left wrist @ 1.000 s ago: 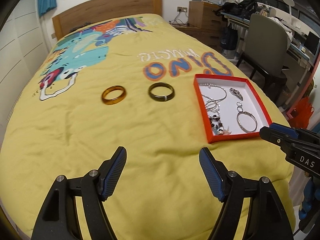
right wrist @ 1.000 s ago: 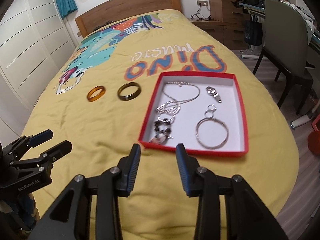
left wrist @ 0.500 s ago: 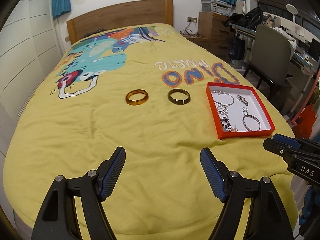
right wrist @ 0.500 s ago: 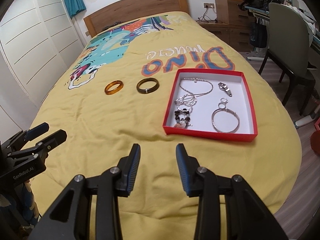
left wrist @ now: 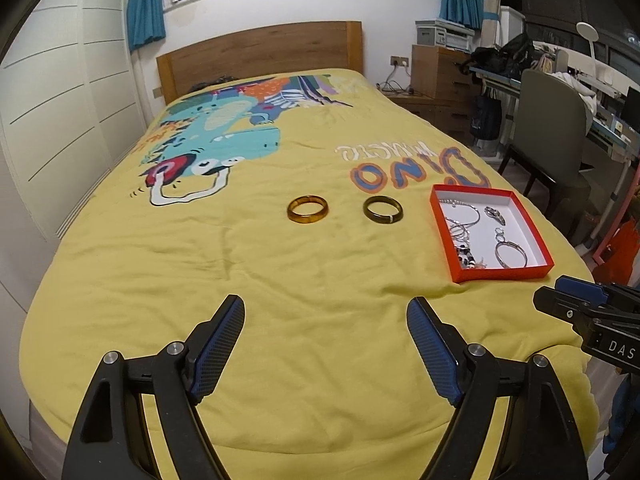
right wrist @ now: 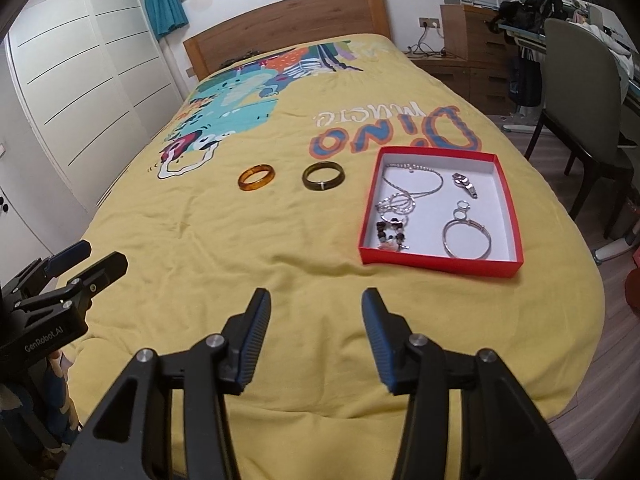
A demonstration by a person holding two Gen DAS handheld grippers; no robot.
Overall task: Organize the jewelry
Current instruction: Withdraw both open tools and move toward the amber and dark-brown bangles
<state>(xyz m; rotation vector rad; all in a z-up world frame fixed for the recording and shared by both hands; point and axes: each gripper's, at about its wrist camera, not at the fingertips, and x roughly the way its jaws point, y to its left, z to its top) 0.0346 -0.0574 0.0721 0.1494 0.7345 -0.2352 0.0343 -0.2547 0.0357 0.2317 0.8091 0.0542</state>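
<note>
On the yellow bed (left wrist: 280,280), the amber bangle (left wrist: 308,209) and dark bangle (left wrist: 383,210) lie beside the red jewelry box (left wrist: 500,272), while the left gripper (left wrist: 325,322) and right gripper (right wrist: 316,316), both empty, have just been spreading wider.

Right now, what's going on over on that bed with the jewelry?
A person holds a tool in each hand over a yellow bedspread, sorting jewelry. Neither holds anything: the left tool and the right tool are both open, their jaws just widened, with nothing between them. An amber bangle and a dark bangle lie side by side on the bedspread, outside the red box. The box already holds a silver chain, a beaded piece and a silver bangle.
</note>
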